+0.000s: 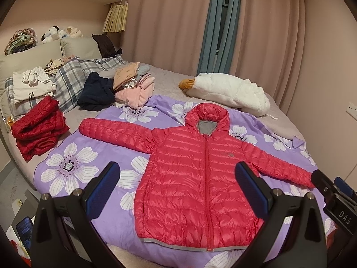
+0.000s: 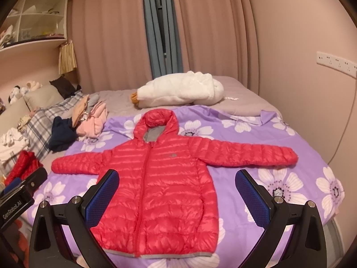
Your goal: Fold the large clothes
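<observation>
A red hooded puffer jacket (image 1: 196,174) (image 2: 160,192) lies flat and zipped on a purple flowered quilt (image 1: 73,167) (image 2: 279,174), both sleeves spread out sideways, hood pointing away from me. My left gripper (image 1: 177,176) hovers open above the jacket's lower half, nothing between its blue-padded fingers (image 1: 104,189). My right gripper (image 2: 177,185) is likewise open over the jacket's body, holding nothing. The right gripper's body (image 1: 334,198) shows at the right edge of the left wrist view, and the left gripper's body (image 2: 20,189) shows at the left edge of the right wrist view.
A folded dark red jacket (image 1: 38,127) sits at the bed's left edge. Piles of clothes (image 1: 131,87), a navy garment (image 1: 96,91), plaid pillows (image 1: 73,73) and a white goose plush (image 1: 229,91) lie farther back. Curtains and a wall close off the far and right sides.
</observation>
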{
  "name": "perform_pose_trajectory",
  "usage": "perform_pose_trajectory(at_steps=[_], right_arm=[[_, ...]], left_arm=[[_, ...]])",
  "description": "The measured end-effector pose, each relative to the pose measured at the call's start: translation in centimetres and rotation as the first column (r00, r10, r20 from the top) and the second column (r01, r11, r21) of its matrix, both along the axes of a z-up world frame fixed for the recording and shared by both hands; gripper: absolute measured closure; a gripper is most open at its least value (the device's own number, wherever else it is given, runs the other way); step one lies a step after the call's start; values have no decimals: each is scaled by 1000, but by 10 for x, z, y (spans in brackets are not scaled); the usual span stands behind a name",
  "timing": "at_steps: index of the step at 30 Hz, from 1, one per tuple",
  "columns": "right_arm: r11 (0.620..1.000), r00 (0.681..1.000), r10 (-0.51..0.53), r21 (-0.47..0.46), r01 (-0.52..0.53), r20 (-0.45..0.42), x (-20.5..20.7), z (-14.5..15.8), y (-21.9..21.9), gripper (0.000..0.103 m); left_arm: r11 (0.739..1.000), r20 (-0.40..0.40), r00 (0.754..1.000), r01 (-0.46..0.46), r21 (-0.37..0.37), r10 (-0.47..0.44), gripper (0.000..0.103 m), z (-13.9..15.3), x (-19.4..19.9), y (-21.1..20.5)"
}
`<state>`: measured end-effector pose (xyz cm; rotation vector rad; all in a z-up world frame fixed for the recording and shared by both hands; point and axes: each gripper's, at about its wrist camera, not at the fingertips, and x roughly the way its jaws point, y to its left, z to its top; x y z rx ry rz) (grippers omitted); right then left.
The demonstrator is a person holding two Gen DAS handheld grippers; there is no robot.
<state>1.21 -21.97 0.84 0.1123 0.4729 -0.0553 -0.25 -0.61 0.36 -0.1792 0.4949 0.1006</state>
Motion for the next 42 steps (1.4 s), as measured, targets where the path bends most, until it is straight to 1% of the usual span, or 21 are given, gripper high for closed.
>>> perform_pose_trajectory(at_steps=[8, 12, 18, 23, 30, 42], right_arm=[[1000, 1000, -5, 4, 5, -3, -2, 0, 1, 0], [1000, 1000, -13, 11, 13, 2, -7, -2, -1, 0], [1000, 1000, -8, 9, 8, 2, -8, -3, -2, 0], [1000, 1000, -7, 9, 7, 2, -9, -3, -2, 0], [1000, 1000, 7, -3, -7, 11, -9, -1, 0, 0], [1000, 999, 31, -5, -31, 37, -10, 3, 2, 0]], left_arm=[[1000, -10, 1000, 10, 18, -10, 1, -1, 4, -8], [1000, -4, 1000, 15, 7, -15, 1, -1, 4, -10], [1000, -6, 1000, 9, 12, -9, 1, 0, 7, -12], [1000, 9, 1000, -1, 16, 1, 1, 1, 5, -12], [1000, 12, 1000, -1, -4, 1, 1, 2, 0, -8], [1000, 12, 1000, 2, -5, -2, 1, 6, -9, -4]])
